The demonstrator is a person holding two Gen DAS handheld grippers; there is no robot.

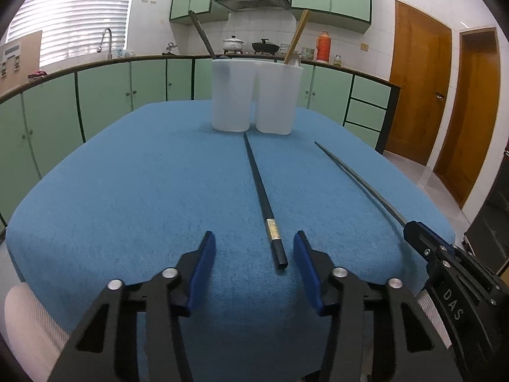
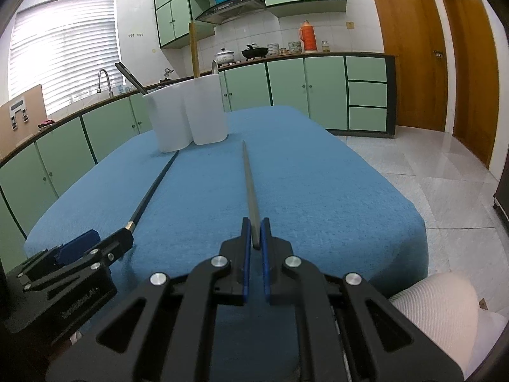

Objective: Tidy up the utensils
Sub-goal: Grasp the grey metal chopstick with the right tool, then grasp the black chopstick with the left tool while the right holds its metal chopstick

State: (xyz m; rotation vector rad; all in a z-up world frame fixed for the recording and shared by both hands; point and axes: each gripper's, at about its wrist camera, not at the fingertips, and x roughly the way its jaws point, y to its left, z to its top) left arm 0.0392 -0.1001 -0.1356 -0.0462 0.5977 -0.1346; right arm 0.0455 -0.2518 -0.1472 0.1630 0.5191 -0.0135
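A black chopstick (image 1: 265, 206) is lying flat on the blue table (image 1: 127, 191), tip toward the white two-part holder (image 1: 256, 97) standing near the far edge. A second chopstick (image 2: 249, 187) is pointing likewise, toward the right edge.

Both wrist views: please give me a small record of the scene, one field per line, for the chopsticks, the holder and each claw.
surface: blue cloth over a table
holder: white two-part utensil holder at the far end, upright, some utensils already inside
left chopstick: black chopstick flat on the cloth, near end between the jaws
left claw: left claw open, pads not touching the chopstick
right chopstick: dark chopstick pointing toward the holder
right claw: right claw shut on its near end
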